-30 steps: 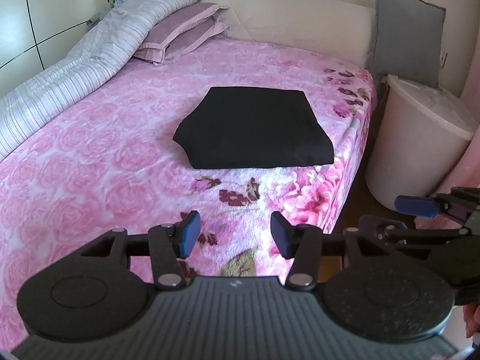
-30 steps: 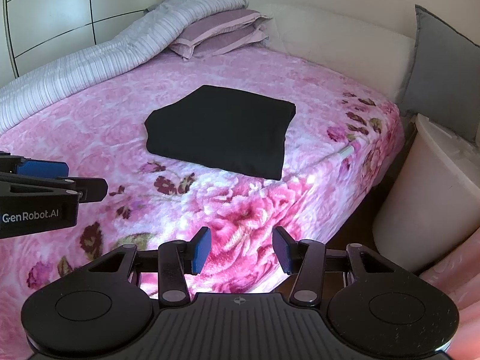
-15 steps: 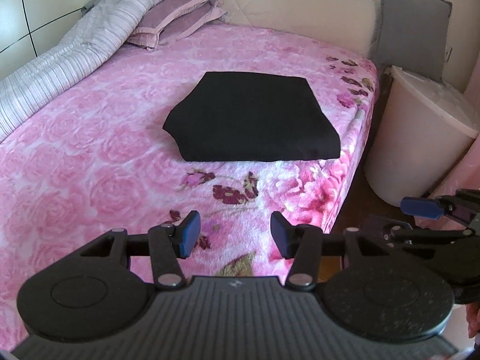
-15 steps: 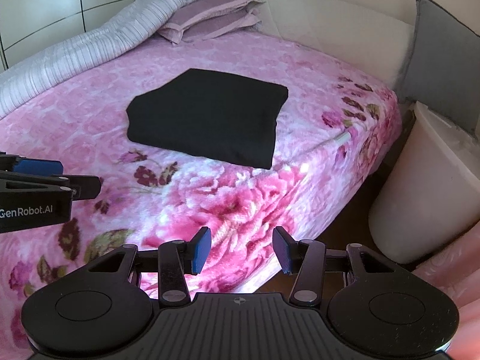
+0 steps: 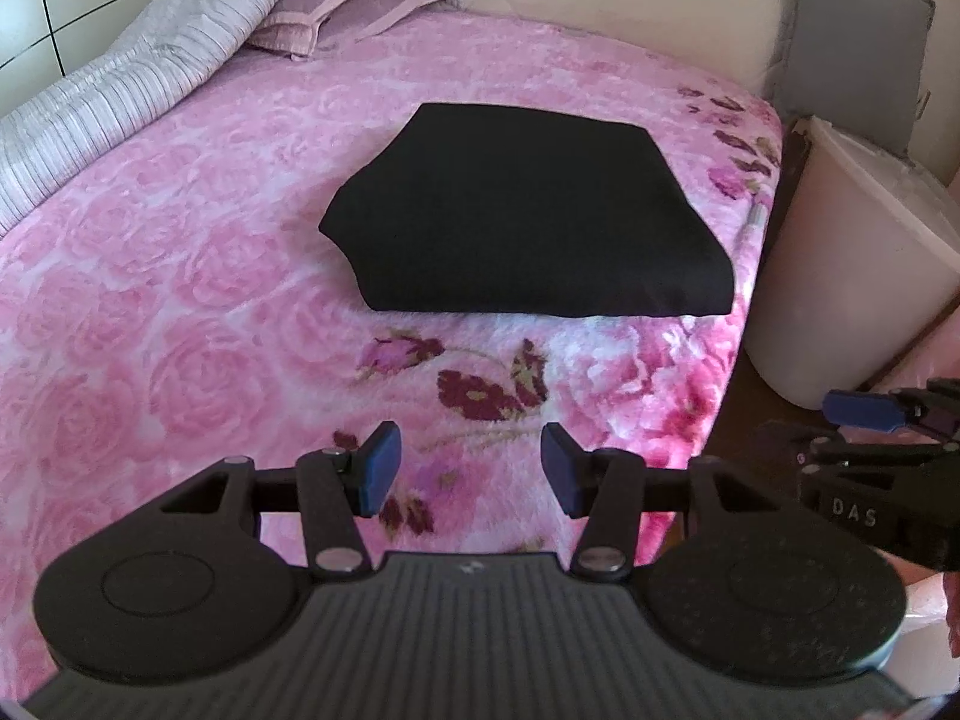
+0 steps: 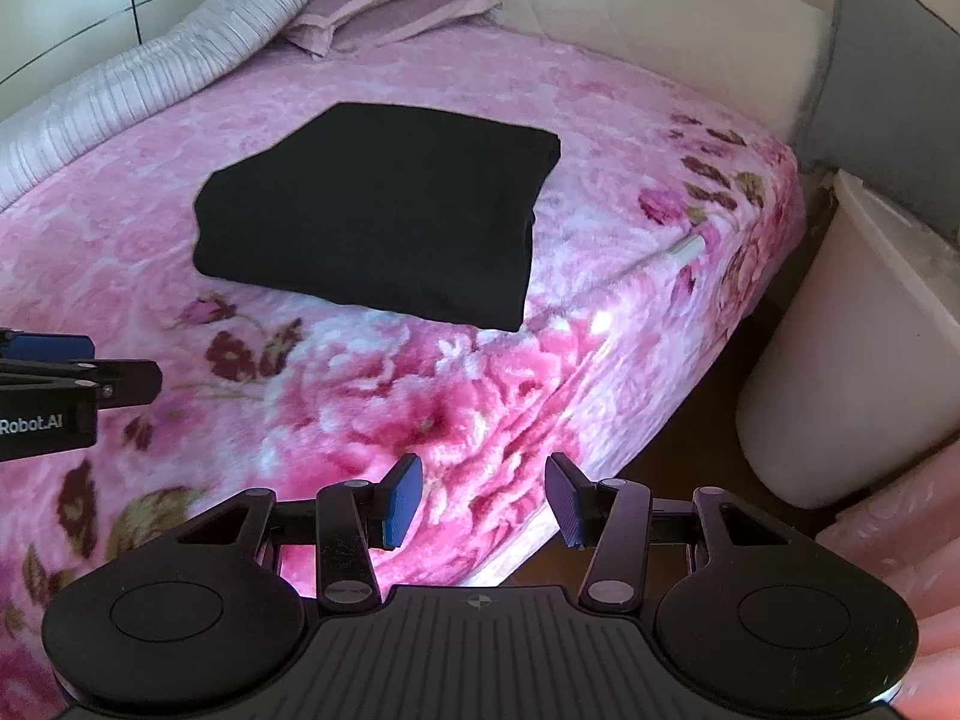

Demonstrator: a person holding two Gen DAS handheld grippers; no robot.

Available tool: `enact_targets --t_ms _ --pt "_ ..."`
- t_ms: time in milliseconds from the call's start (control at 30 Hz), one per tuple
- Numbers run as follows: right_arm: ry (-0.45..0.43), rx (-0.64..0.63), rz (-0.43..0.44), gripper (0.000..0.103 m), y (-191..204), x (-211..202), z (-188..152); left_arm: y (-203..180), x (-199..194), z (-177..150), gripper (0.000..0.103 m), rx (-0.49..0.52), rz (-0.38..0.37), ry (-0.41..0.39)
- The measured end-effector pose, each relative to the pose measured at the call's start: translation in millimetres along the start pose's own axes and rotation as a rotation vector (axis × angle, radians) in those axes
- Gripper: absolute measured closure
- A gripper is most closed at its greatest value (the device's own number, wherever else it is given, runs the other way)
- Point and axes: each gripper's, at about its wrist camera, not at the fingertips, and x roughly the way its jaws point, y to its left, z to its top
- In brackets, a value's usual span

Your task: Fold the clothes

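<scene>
One black garment (image 5: 528, 222), folded into a flat rectangular pad, lies on the plush pink rose-print bed (image 5: 180, 312) in the left wrist view; left claw (image 5: 470, 471) released, empty. Right wrist view: same single garment (image 6: 378, 210) near the bed's edge; right claw (image 6: 484, 501) released, empty.

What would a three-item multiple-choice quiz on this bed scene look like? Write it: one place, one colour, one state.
1. Where does the folded garment lie?
A. on the pink floral blanket
B. in the white bin
C. on the pillows

2. What colour is the garment?
A. grey
B. black
C. pink

3. How do the left gripper jaws stand?
A. shut on the garment
B. shut on nothing
C. open, with nothing between them

Key: 1 A, it rests flat on the blanket; 2 B, its cloth is uniformly black; 3 C, blanket shows through the gap.
</scene>
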Motion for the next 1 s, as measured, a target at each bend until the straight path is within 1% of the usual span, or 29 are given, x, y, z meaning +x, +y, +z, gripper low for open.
enact_targets --t_ms 67,133,200,300,333,433,500,567,600,667,700,733,767,833,900,1000 --pt "0.012 0.007 0.011 0.054 -4 9 3 5 8 3 0.055 -0.005 -0.025 -0.003" --pt "0.021 0.027 0.039 0.054 -10 19 5 16 17 7 0.055 -0.030 -0.094 -0.016" --pt "0.025 0.076 0.093 0.054 -25 28 10 38 26 16 0.055 -0.094 -0.175 -0.020" --pt "0.011 0.232 0.202 0.054 -64 41 23 70 37 37 0.053 -0.160 -0.234 -0.046" --pt "0.005 0.287 0.241 0.054 -78 46 28 80 40 47 0.049 -0.166 -0.246 -0.059" --pt "-0.017 0.470 0.396 0.054 -120 61 48 106 55 77 0.043 -0.187 -0.259 -0.078" --pt "-0.011 0.576 0.487 0.054 -142 77 62 119 72 97 0.041 -0.205 -0.291 -0.075" --pt "-0.010 0.666 0.575 0.054 -160 95 78 128 93 114 0.040 -0.232 -0.341 -0.046" --pt "-0.005 0.691 0.599 0.053 -165 103 85 132 104 122 0.040 -0.248 -0.370 -0.026" --pt "0.002 0.717 0.622 0.049 -169 118 98 137 127 131 0.039 -0.274 -0.400 0.005" --pt "0.005 0.726 0.627 0.041 -170 124 104 139 138 134 0.039 -0.287 -0.406 0.022" --pt "0.014 0.733 0.631 0.036 -170 131 110 141 147 135 0.039 -0.302 -0.407 0.037" --pt "0.023 0.738 0.637 0.036 -169 138 115 143 156 136 0.039 -0.317 -0.408 0.052" --pt "0.042 0.742 0.650 0.035 -166 150 122 148 171 133 0.039 -0.379 -0.449 0.080" --pt "0.069 0.744 0.645 0.035 -163 163 129 153 185 129 0.039 -0.444 -0.492 0.108" --pt "0.093 0.742 0.634 0.036 -158 177 132 155 197 128 0.039 -0.501 -0.537 0.123"
